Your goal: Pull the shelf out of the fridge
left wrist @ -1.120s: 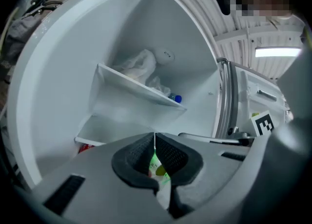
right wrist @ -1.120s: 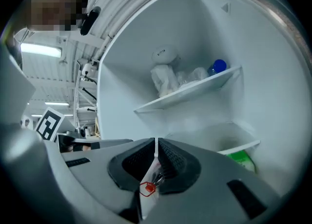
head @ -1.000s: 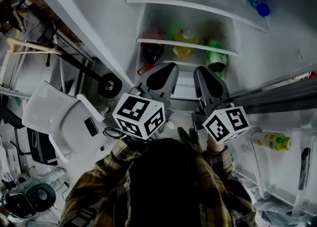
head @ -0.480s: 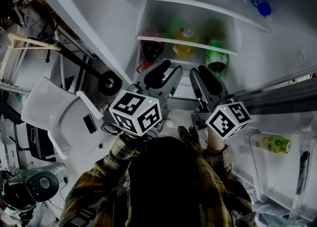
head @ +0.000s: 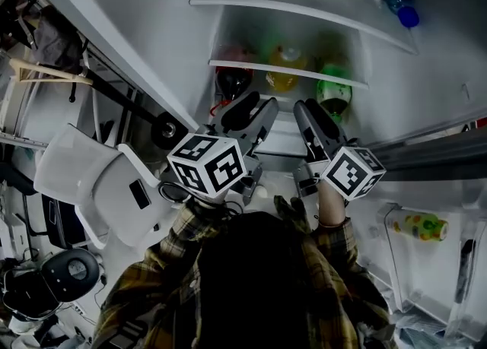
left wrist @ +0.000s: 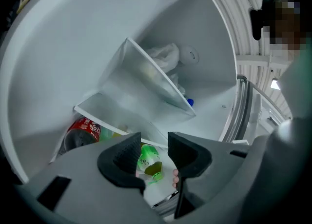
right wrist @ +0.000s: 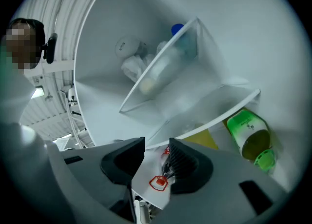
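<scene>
Jaws on left gripper [head: 254,109] and right gripper [head: 310,106] just opened, empty (chair [head: 91,180] shows only in head view).

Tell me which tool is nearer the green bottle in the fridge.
Right. The right tool sits just beside the green bottle; the left tool is farther left, below the red-labelled bottle.

Two fridge shelves [head: 304,1] [head: 251,65], three bottles [head: 232,83] [head: 283,80] [head: 333,93] under the lower shelf, two grippers [head: 261,102] [head: 308,104], one white chair [head: 91,180].
</scene>
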Demonstrator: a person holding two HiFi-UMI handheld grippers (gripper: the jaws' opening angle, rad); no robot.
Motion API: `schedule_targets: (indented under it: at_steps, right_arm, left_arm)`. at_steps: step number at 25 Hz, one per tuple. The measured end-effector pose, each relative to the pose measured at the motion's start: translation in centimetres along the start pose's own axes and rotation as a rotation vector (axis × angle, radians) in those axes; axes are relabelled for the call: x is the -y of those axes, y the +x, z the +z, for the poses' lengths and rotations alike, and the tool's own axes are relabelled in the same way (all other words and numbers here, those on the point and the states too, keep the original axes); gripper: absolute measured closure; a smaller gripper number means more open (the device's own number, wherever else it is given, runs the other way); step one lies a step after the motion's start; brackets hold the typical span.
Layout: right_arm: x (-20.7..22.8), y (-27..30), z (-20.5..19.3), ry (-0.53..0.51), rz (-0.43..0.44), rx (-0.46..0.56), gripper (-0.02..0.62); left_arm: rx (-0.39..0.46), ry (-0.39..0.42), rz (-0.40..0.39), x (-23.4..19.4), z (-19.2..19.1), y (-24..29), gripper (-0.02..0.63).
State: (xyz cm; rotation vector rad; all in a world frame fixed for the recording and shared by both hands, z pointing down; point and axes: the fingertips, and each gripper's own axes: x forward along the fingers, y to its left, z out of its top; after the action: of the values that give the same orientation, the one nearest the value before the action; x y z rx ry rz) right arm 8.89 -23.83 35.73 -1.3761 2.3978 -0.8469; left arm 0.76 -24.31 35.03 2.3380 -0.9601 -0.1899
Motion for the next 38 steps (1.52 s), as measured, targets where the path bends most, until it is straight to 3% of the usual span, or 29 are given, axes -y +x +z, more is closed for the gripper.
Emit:
schedule_targets:
  at_steps: [8, 16, 25, 30, 38]
  right_arm:
    - [3.9, 2.0, -0.4, 0.152, -0.043, 0.000, 0.449]
    - [7.4, 3.7, -0.1, 0.304, -0.066, 0.042, 0.449]
    - [9.5, 5.2, 0.4, 0.396, -0.066, 0.065, 0.449]
    - [9.9, 6.2, 1.0, 0.442, -0.053, 0.076, 0.449]
    - [11.0, 7.8, 1.1, 0.519, -0.044, 0.072, 0.451]
  left_arm:
    - [-0.019, -0.272, 0.012, -2.9, -1.3, 2.8, 0.443]
    - [0.009, -0.474, 0.028, -4.5, -2.4, 5.5, 0.443]
    - [0.050, -0.550, 0.068, -6.3, -2.5, 8.6, 0.443]
    - [0.084, -0.642, 0.102, -7.9, -2.4, 9.7, 0.443]
    - [0.115, -0.699, 0.125, -9.3, -2.1, 11.1, 0.446]
